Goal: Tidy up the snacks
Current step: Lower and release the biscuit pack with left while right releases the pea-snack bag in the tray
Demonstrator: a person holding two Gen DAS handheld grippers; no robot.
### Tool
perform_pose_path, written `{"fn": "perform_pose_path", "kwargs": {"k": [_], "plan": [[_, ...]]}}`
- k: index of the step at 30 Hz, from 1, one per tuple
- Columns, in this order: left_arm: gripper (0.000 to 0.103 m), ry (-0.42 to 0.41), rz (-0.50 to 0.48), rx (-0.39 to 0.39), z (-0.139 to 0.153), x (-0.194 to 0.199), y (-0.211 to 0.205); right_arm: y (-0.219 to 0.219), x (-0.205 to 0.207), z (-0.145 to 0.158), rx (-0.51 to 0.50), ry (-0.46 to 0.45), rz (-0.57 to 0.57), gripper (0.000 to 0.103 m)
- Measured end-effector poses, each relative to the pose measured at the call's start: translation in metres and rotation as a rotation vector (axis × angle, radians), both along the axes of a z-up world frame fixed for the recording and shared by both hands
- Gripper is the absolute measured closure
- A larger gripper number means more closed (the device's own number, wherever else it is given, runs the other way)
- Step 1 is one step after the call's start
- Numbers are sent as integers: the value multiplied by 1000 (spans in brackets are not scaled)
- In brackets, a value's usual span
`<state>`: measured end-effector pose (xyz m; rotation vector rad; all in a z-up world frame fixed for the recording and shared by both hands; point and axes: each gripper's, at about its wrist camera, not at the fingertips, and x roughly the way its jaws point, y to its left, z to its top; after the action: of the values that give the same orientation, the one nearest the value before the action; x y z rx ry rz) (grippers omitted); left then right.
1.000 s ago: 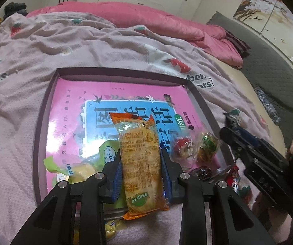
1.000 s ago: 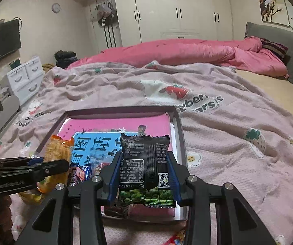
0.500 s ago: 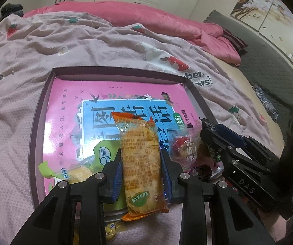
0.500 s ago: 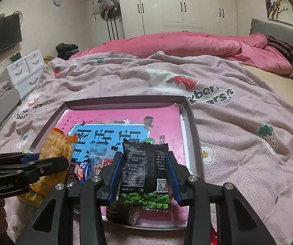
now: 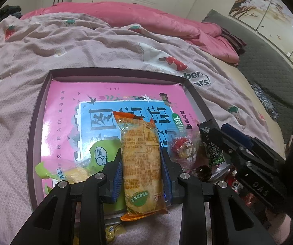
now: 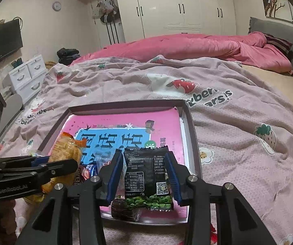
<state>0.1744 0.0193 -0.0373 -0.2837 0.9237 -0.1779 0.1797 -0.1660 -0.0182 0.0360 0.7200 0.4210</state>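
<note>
Two grippers, one snack packet each

Left gripper clamps an orange biscuit packet; right gripper grips a black pea packet above one tray.

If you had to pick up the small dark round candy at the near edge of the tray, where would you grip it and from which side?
I would grip the dark candy across its round middle, coming from above. It lies low at the near rim of the tray, half tucked under the black pea packet that the right gripper holds, so a level approach would probably catch the rim or the packet.
</note>
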Motion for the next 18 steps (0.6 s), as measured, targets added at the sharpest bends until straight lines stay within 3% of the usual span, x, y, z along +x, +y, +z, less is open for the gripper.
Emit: {"fn": "perform_pose_path", "kwargs": {"k": [10, 18], "plan": [[68, -6, -9, 13, 2, -2, -5, -14, -6, 9, 41, 4, -35, 49], [55, -23, -10, 10, 8, -5, -6, -18, -12, 18, 43, -13, -50, 43]]}}
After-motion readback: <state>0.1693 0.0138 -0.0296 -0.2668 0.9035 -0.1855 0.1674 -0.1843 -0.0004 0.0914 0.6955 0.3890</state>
